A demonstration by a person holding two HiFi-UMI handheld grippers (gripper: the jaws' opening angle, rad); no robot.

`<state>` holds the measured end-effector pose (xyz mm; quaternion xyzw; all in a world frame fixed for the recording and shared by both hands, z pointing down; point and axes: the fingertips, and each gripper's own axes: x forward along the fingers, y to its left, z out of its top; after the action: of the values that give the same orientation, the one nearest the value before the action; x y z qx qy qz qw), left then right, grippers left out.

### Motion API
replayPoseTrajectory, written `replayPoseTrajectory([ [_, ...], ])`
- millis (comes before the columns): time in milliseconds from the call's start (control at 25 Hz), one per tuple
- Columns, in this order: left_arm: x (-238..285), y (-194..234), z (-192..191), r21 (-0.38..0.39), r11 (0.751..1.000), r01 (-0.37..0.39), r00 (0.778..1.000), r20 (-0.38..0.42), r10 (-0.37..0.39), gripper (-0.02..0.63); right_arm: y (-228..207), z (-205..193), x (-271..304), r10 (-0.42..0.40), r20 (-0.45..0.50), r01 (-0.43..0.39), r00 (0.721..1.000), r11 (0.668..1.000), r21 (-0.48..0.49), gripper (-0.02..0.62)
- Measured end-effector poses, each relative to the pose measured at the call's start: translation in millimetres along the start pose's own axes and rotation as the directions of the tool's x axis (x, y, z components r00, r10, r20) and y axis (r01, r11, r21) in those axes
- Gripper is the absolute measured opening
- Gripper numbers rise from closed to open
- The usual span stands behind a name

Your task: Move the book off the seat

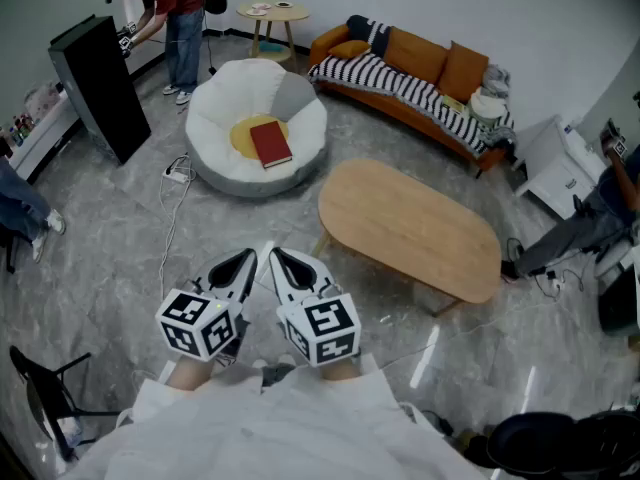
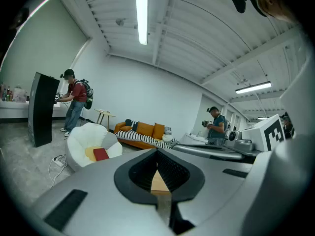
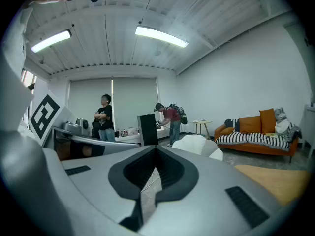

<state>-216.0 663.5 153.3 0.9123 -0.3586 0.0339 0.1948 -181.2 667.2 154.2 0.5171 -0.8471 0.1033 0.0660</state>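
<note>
Grey marble floor [image 1: 100, 238] stretches ahead of you, with a white beanbag seat [image 1: 215, 118] at 12 o'clock from your grippers and well apart from them. On it the red book [image 1: 270, 143] lies flat, partly over a yellow cushion [image 1: 243, 136]. Your left gripper [image 1: 243, 261] and right gripper [image 1: 281, 261] sit side by side, both with jaws pressed together on nothing. An oval wooden coffee table [image 1: 410, 228] stands at 2 o'clock

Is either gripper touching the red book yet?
Apart. The head view shows the left gripper and right gripper, both shut, near the person, with bare floor between them and the book on the white seat.
</note>
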Motion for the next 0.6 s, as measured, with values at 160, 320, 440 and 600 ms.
replayPoseTrajectory([
  [160, -1, -5, -4, 0.01, 1.0, 0.017, 1.0, 0.005, -0.017, 0.008, -8, 1, -6, -0.023, 0.007, 0.023, 1.0, 1.0, -0.015, 0.011],
  [320, -5, -2, -7, 0.018, 1.0, 0.007, 1.0, -0.002, -0.007, 0.008, -10, 1, -10, -0.038, 0.007, 0.038, 0.999, 0.999, -0.014, 0.011],
  [440, -3, -3, -9, 0.026, 1.0, 0.008, 1.0, -0.01, -0.008, 0.008, -11, -3, -14, -0.04, 0.003, 0.04, 0.999, 0.999, -0.005, 0.011],
  [600, 0, -4, -11, 0.013, 1.0, 0.008, 1.0, -0.016, -0.008, 0.008, -12, -10, -15, -0.034, -0.012, 0.034, 0.999, 0.999, 0.003, 0.011],
])
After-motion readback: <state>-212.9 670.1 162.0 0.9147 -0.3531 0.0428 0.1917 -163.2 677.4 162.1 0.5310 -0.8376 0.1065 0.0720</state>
